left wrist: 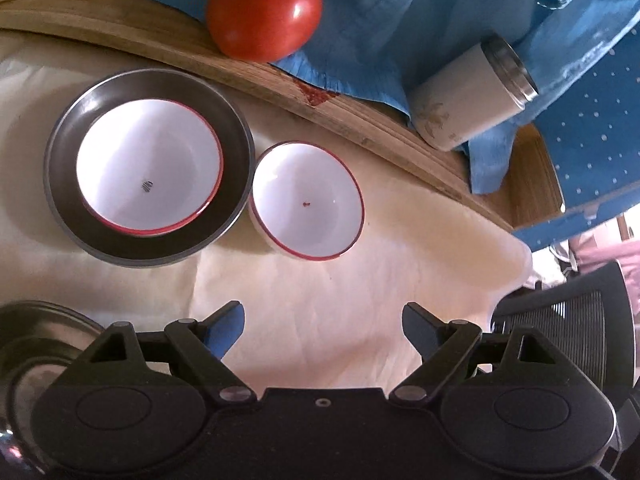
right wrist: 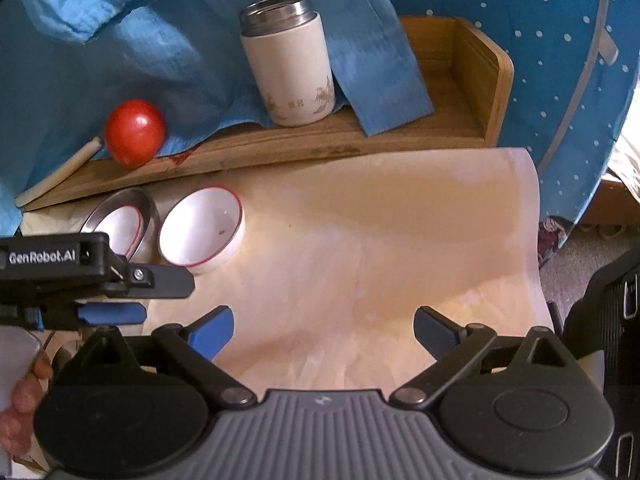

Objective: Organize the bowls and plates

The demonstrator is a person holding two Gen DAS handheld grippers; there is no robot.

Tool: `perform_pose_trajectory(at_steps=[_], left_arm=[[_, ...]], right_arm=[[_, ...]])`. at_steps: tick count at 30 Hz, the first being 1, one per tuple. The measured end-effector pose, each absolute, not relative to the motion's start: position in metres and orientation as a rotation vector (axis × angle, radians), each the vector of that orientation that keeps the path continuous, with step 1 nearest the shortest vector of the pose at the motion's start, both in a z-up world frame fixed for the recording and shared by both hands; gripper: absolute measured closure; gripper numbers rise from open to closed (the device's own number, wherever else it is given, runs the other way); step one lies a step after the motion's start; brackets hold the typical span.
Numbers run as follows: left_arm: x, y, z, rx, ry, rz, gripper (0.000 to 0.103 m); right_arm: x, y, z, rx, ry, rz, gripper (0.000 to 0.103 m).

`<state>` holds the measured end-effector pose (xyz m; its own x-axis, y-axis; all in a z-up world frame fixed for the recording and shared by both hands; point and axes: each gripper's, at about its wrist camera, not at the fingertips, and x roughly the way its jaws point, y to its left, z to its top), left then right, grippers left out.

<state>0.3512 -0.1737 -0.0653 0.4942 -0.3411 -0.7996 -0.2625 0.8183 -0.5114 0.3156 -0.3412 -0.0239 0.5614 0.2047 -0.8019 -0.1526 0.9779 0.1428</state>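
Two bowls (left wrist: 307,200) side by side, both tongs (left wrist: 324,320) spread empty.

Left gripper (left wrist: 322,322) over cream cloth (left wrist: 340,280), jaws spread, nothing held.
Red-rimmed white bowl (left wrist: 149,166) inside metal plate (left wrist: 64,148); second red-rimmed bowl (left wrist: 308,200) just beside; tomato (left wrist: 264,10), white tumbler (left wrist: 472,96) on wooden tray (left wrist: 280,76).

L gripper (left wrist: 322,318) & R gripper (right wrist: 324,326): fingers spread wide, holding nothing.
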Motion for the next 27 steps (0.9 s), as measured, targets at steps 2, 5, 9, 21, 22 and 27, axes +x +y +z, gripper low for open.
perform_pose_trajectory(at_steps=[2,5,9,21,22,27], left_arm=[[0.353,-0.175,-0.067,-0.658,1.063,-0.034,0.016],[0.357,-0.176,-0.069,-0.679,1.049,-0.005,0.016],[0.360,-0.173,-0.073,-0.716,1.032,0.037,0.016],[0.364,-0.161,-0.081,-0.817,0.968,0.133,0.029],[0.364,-0.161,-0.082,-0.824,0.966,0.138,0.031],[0.363,-0.159,-0.086,-0.853,0.959,0.158,0.047]], right_arm=[[0.322,-0.343,-0.025,0.052,0.950,0.221,0.004],[0.333,-0.343,-0.025,0.038,0.948,0.237,0.004],[0.345,-0.343,-0.025,0.021,0.946,0.260,0.004],[0.382,-0.327,-0.032,-0.020,0.956,0.355,0.006],[0.384,-0.325,-0.033,-0.021,0.957,0.364,0.007],[0.392,-0.318,-0.035,-0.030,0.964,0.393,0.011]])
